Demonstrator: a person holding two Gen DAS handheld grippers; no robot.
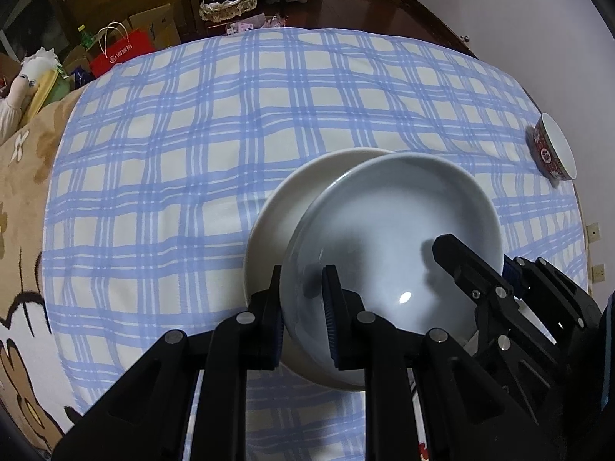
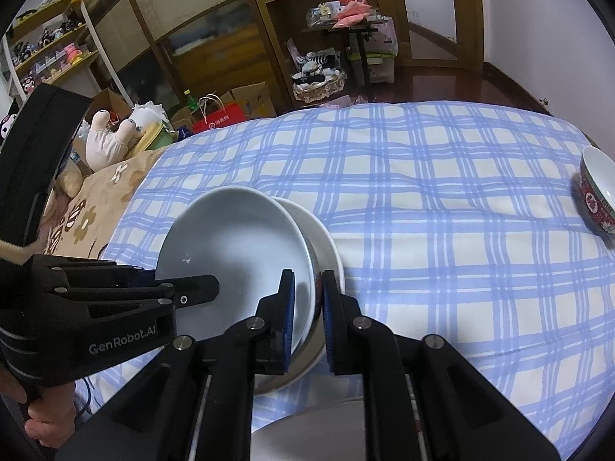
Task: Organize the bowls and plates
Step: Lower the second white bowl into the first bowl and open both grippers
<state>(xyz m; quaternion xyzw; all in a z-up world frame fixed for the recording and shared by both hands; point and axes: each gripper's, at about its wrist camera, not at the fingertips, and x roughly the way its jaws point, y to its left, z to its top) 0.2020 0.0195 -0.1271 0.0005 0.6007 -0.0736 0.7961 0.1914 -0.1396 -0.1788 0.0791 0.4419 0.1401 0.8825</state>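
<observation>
My left hand-held gripper (image 1: 303, 309) is narrowed to a slim gap, its blue-padded fingers (image 1: 330, 307) pinching the near rim of a pale blue-white bowl (image 1: 392, 223), one finger inside the bowl and the other outside the wall. My right hand-held gripper (image 2: 307, 307) is drawn nearly together on the opposite rim of the same bowl, one pad on the inner face and one against the outer wall.

The bowl is glossy and plain inside, with a small bright glint on its floor, and it sits tilted within a cream-white plate (image 1: 292, 199) whose rim shows past it on the far side. In the right wrist view a dark patterned patch shows on the bowl's outer wall between the fingers, though it is too small to read.

Both dishes rest on a blue-and-white checked cloth (image 1: 192, 153) spread over the bed. Well apart, at the cloth's right edge, a red patterned bowl (image 1: 553, 146) with a white interior leans on its side.

My own fingers hide the bowl's near edge, so I cannot tell whether its base touches the plate there. A white rounded shape (image 2: 307, 430) at the bottom of the right wrist view, possibly another dish, is cut off by the gripper. A bare hand (image 2: 46, 415) grips the left handle at that view's lower left.
</observation>
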